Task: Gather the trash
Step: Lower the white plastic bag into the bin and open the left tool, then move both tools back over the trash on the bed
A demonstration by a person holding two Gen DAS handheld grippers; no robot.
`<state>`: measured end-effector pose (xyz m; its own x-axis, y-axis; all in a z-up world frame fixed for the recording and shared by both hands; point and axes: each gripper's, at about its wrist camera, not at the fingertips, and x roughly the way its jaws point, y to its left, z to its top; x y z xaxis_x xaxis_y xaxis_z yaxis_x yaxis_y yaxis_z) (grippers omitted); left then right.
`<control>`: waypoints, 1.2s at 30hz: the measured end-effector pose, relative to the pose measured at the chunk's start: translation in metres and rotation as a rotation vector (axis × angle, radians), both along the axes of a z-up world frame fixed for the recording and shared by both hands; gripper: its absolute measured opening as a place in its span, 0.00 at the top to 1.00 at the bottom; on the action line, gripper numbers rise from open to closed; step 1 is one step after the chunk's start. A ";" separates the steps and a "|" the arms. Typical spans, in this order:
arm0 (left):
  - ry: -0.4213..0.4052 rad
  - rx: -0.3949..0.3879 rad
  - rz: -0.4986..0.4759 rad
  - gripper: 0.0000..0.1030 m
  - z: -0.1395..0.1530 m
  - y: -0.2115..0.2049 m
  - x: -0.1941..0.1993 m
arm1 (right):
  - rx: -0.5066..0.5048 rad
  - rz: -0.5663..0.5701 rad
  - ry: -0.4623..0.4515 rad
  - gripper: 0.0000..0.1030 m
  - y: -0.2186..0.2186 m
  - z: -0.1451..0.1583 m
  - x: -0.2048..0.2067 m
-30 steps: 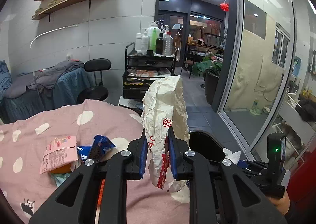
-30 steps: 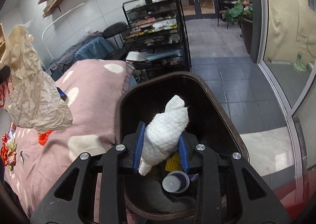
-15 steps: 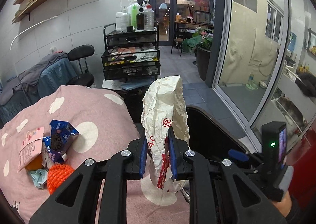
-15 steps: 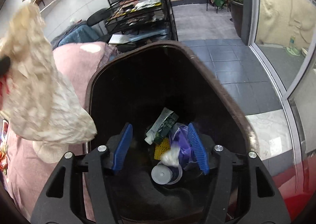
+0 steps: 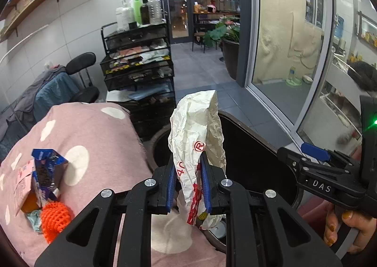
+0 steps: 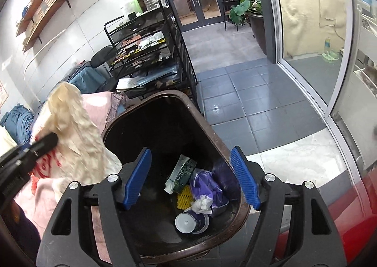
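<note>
The left gripper [image 5: 187,182] pinches a crumpled paper bag [image 5: 196,139] low on its body, beside the bin [image 6: 188,107]. The bag looks light, soft and crushable. Over the bin, the empty right gripper [image 6: 190,178] is opening.

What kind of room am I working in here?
Probably a massage or beauty salon, though I can't be sure. A padded bed under a pink spotted cover, a black trolley topped with pump bottles, and glass shop doors at the back all suggest it.
</note>
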<state>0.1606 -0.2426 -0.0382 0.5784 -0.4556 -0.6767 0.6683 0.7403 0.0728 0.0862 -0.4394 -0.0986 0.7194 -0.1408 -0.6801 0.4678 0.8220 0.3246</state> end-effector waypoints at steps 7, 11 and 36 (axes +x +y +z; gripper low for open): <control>0.043 0.054 -0.043 0.81 -0.015 -0.020 0.001 | 0.004 -0.012 0.004 0.32 -0.004 0.002 -0.001; 0.060 0.082 -0.064 0.73 -0.023 -0.027 0.000 | 0.004 -0.016 0.003 0.32 -0.006 0.003 -0.002; -0.099 0.063 -0.037 0.06 0.003 0.008 -0.034 | 0.011 0.005 -0.028 0.20 0.003 0.010 -0.001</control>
